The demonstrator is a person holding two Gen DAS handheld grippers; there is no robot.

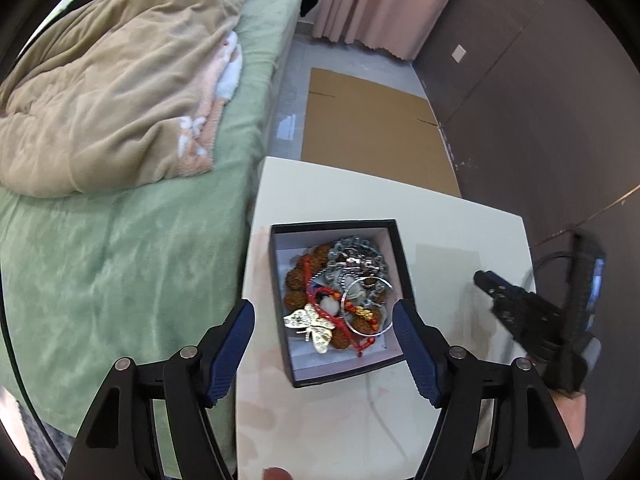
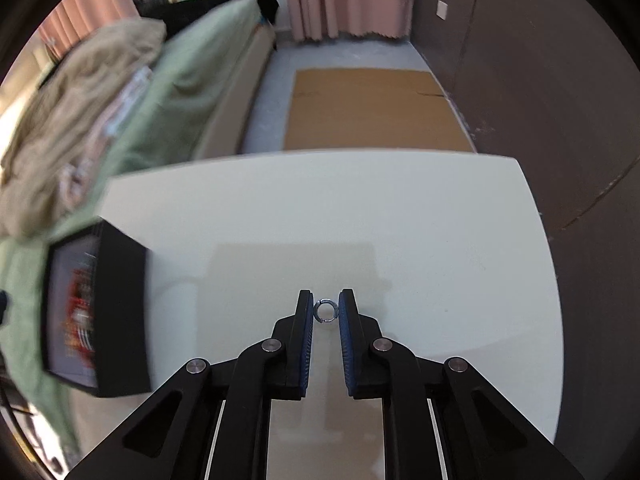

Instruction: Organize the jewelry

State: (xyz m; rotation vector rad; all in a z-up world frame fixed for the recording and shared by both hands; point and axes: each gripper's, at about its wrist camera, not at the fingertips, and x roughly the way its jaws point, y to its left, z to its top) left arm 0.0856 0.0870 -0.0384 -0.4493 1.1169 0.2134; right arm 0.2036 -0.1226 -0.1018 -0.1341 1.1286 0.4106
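Note:
A black jewelry box (image 1: 400,264) with a white lining sits on the white table (image 1: 460,220). It holds a gold butterfly brooch (image 1: 314,326), brown bead bracelets (image 1: 296,278), red cords, a silver chain (image 1: 356,252) and a silver bangle (image 1: 370,308). My left gripper (image 1: 324,320) is open and hovers over the near end of the box. My right gripper (image 2: 325,308) is shut on a small silver ring (image 2: 326,310) above the table, right of the box (image 2: 120,312). It also shows in the left wrist view (image 1: 486,282).
A bed with a green sheet (image 1: 120,248) and a beige blanket (image 1: 120,80) lies left of the table. Flat cardboard (image 1: 372,128) lies on the floor beyond the table. A dark wall (image 1: 540,100) runs along the right. Pink curtains (image 1: 380,0) hang at the back.

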